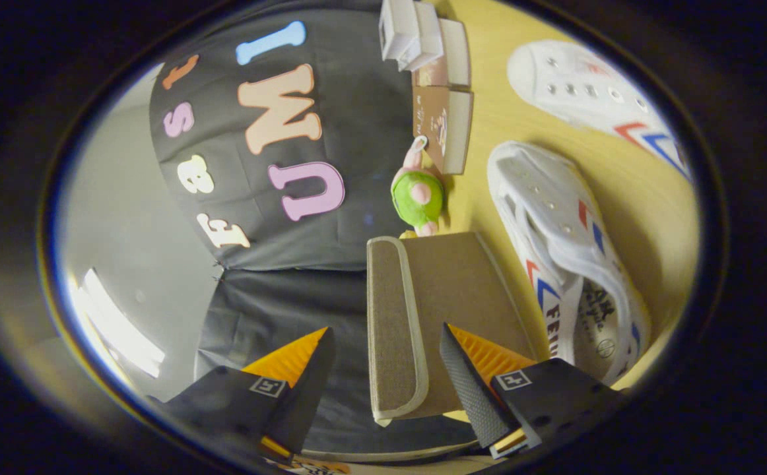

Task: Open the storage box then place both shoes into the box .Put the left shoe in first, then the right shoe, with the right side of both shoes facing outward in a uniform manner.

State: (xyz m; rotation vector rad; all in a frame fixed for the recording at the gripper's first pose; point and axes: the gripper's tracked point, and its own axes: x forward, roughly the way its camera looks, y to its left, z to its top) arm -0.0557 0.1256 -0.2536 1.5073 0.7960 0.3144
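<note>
I have the hand-held gripper [383, 369] rolled over on its side here, so the whole booth looks tipped, and its fingers stand wide apart with nothing pressed between them. Sitting in that gap, just ahead of the fingertips, is the storage box [423, 316], a brown fabric box with a pale trimmed lid, and the lid looks down and closed from where I am. One finger [469, 382] lies against the box's broad brown face, though I cannot tell whether it actually touches; the other finger hangs well clear of the box, out over the dark cloth wall. Beside the box, on the yellow worktop [647, 198], lies the near shoe [568, 264], white canvas with red and blue chevrons, its opening turned toward me. Farther on, beyond that one, rests the far shoe [588, 92], same white with the same stripes, well apart from the box. Just beyond the box stands a small green and pink toy [418, 194], and past it a row of small cartons [433, 72] near the wall.
</note>
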